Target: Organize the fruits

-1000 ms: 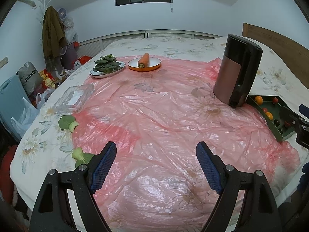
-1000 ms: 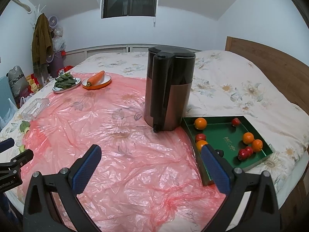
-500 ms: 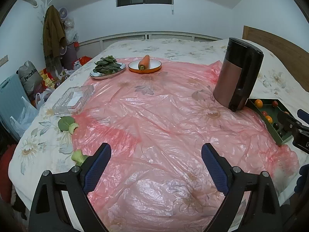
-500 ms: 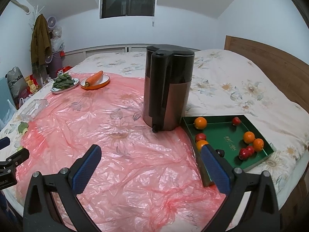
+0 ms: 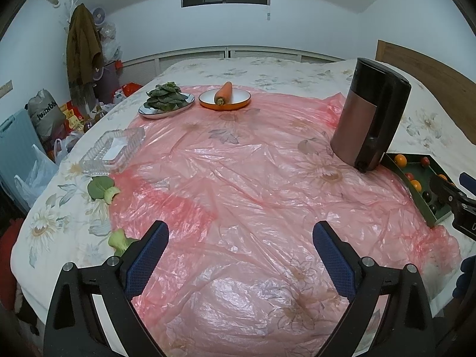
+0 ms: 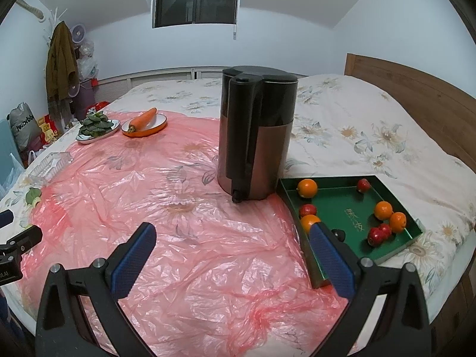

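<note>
A green tray lies at the right on the bed, beside the kettle. In it are several oranges, several small red fruits and a dark one. My right gripper hovers open over the pink plastic sheet, its right finger just in front of the tray's near corner. My left gripper hangs over the sheet's near part; its jaws are opening and nothing is between them. The tray appears at the far right of the left wrist view.
A tall brown and black kettle stands left of the tray. At the back left are a plate of greens and a carrot on an orange plate. A glass dish and two bok choy pieces lie at the left edge.
The left gripper's jaws have spread wider apart. Both grippers have otherwise stayed about where they were, and the fruit in the tray has not moved.
</note>
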Demonstrator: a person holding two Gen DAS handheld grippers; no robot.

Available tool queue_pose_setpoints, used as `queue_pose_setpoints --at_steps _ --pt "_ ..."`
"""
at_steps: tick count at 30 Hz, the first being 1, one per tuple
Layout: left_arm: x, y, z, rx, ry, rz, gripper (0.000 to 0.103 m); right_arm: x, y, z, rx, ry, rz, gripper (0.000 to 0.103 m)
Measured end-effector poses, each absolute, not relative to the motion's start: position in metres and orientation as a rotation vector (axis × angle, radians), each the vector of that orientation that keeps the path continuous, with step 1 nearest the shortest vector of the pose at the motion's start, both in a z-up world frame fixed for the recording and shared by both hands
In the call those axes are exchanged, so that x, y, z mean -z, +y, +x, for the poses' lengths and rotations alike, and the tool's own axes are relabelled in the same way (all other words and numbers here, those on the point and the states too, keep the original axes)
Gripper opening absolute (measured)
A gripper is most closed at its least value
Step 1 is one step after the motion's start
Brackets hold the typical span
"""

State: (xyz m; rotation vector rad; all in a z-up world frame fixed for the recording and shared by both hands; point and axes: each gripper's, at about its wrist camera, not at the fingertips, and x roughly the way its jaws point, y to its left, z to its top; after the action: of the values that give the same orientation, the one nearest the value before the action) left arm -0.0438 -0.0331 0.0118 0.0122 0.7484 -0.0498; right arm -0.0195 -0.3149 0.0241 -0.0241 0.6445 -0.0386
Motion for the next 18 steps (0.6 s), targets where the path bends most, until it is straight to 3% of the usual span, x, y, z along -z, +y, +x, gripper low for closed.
queue_pose_setpoints --at_steps 18 --pt "-0.02 -0.044 -0.032 0.071 0.732 0.007 0.095 -0.029 -0.347 -0.029 0.099 0.625 0.017 0.103"
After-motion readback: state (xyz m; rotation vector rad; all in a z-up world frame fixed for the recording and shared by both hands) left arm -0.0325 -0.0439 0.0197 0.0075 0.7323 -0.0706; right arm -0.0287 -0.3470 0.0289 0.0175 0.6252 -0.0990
